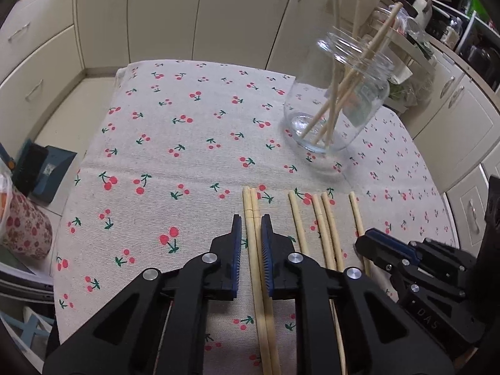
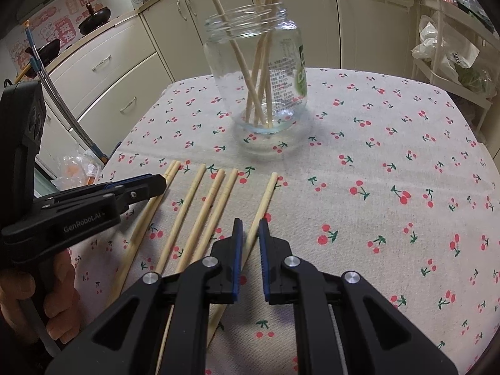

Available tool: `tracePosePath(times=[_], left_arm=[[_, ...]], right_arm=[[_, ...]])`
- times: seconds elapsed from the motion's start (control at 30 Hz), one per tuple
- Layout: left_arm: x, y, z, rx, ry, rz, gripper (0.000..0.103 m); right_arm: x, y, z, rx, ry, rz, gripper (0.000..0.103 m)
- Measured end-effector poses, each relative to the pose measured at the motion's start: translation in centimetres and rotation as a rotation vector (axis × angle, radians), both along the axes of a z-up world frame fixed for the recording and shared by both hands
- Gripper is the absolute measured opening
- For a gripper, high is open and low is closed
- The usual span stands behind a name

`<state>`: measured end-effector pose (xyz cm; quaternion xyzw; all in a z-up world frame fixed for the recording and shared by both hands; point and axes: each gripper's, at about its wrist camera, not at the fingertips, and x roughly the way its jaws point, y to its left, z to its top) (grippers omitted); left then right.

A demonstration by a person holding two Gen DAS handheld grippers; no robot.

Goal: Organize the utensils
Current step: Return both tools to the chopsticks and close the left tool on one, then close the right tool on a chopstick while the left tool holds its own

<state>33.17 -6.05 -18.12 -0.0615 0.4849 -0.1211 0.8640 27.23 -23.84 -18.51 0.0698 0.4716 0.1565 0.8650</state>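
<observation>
The counter [image 2: 390,143] wears a cherry-print cloth, soft enough to let thin sticks sink in a little. On it the glass jar [image 2: 256,72] stands upright: rigid, breakable, likely to tip if knocked at the rim, already holding several chopsticks. Nearer than the jar lie the loose chopsticks [image 2: 200,215] in a row: light, stiff, smooth bamboo, best pinched mid-shaft. The left claw [image 1: 251,243] is clenched on the paired chopsticks [image 1: 253,218] farthest left of the jar; the right claw [image 2: 249,237] grips the single chopstick [image 2: 265,200] nearest below it.
</observation>
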Motion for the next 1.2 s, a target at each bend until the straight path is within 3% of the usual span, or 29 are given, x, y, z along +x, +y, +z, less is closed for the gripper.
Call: tracePosePath(times=[0.53,0.83,0.97,1.2], left_arm=[[0.3,0.2,0.2,0.005,0.001,0.006,0.013],[0.4,-1.6,0.0,0.12,-0.019,-0.008,0.014],[0.4,-1.7,0.1,0.106,0.01,-0.021,0.014],[0.6,-2.6,0.1,0.177,0.017,-0.049,0.013]], right_arm=[[-0.1,-0.2,0.0,0.001,-0.002,-0.012,0.011],[0.5,0.1,0.0,-0.009,-0.006,-0.014,0.011],[0.4,0.2,0.0,-0.009,-0.004,0.003,0.011],[0.9,1.3,0.0,-0.044,-0.005,0.04,0.011]])
